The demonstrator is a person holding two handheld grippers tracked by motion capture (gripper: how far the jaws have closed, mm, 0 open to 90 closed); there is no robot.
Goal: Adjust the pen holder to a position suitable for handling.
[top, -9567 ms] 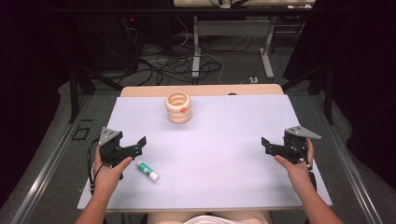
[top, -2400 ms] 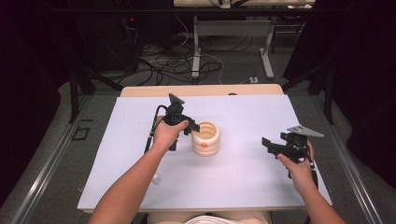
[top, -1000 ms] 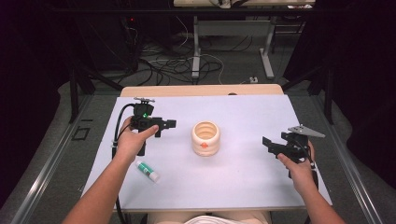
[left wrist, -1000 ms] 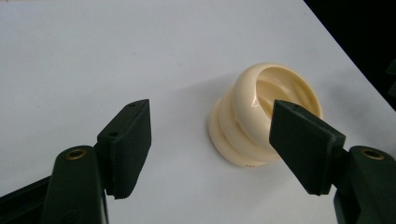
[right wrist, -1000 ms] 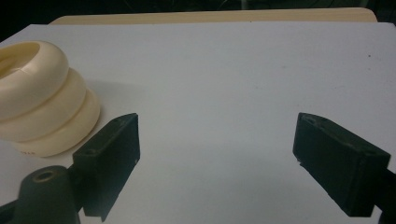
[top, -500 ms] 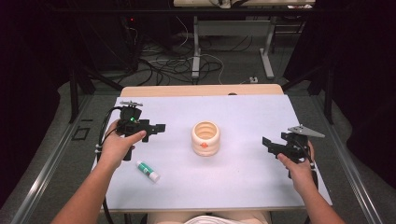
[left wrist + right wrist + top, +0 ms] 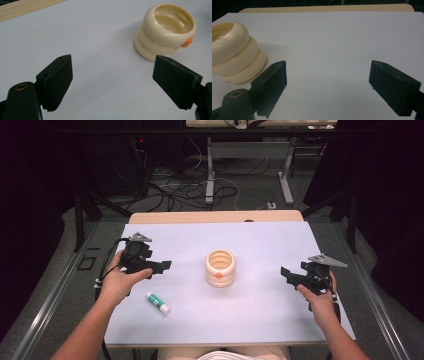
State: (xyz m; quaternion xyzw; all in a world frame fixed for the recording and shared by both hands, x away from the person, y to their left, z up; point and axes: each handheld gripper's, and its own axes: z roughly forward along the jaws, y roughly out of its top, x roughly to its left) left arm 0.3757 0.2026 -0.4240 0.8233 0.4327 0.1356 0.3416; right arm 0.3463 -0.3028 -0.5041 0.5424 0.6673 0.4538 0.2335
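Observation:
A cream ribbed cup [image 7: 220, 268] with a small orange mark stands upright mid-table. My left gripper [image 7: 162, 266] hovers to its left, held in the person's left hand, pointing right toward the cup. Its jaws have just been opening and now stand wide with nothing between them. In the left gripper view the cup [image 7: 165, 30] lies ahead, beyond the open left gripper [image 7: 112, 62]. My right gripper [image 7: 286, 274] is at the table's right side, open and empty. The right gripper view puts the cup [image 7: 234, 52] left of the right gripper [image 7: 328, 65].
A small white glue stick [image 7: 158, 303] with a green label lies on the white table top [image 7: 260, 240] near the left hand. The table's wooden far edge [image 7: 215, 216] borders a floor with cables and table legs.
The left hand has drawn its gripper leftward and toward the near side, away from the cup. The right hand has kept still.

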